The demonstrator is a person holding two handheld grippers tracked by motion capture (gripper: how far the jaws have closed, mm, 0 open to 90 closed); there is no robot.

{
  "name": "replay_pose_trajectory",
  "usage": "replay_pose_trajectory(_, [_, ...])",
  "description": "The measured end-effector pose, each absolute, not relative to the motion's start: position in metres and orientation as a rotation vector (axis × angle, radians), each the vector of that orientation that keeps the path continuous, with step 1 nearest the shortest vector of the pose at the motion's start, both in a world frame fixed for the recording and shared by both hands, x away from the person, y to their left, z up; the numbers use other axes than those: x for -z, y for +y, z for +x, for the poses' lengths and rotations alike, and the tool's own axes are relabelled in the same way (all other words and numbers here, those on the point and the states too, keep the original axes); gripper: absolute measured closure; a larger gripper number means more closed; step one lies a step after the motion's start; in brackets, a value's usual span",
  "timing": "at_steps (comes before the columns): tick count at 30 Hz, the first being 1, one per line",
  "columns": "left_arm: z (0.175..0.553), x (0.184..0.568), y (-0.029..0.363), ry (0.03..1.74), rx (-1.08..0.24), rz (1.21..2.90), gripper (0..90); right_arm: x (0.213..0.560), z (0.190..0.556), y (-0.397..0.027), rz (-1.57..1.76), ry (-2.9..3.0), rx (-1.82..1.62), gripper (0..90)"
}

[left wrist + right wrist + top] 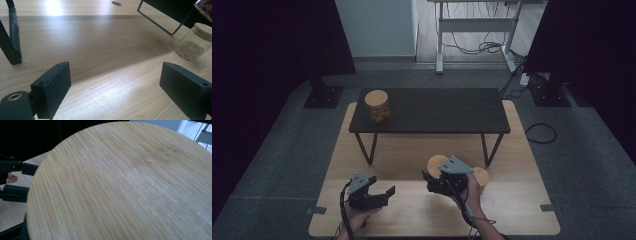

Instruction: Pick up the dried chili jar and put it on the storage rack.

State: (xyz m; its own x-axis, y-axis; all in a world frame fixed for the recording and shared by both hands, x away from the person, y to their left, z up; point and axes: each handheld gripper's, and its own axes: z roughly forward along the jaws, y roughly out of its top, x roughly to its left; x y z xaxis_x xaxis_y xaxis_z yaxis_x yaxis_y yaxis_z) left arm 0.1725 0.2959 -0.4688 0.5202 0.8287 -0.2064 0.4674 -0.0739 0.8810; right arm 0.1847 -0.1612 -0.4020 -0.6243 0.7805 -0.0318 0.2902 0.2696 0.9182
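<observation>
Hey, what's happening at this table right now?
A person works two handheld tools at a light wooden table. The right tool is shut on a jar with a bamboo lid, held just above the tabletop. A second jar, holding grain, stands close by. The left tool is open with nothing between its jaws. A third lidded jar stands on the low black shelf farther back.
</observation>
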Motion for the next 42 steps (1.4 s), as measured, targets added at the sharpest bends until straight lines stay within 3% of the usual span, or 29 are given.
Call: replay_pose_trajectory(42, [0.173,0.469,0.29,1.083,-0.428,1.738,9.6,0.371,0.194,-0.166,0.858,2.068,-1.36,23.9])
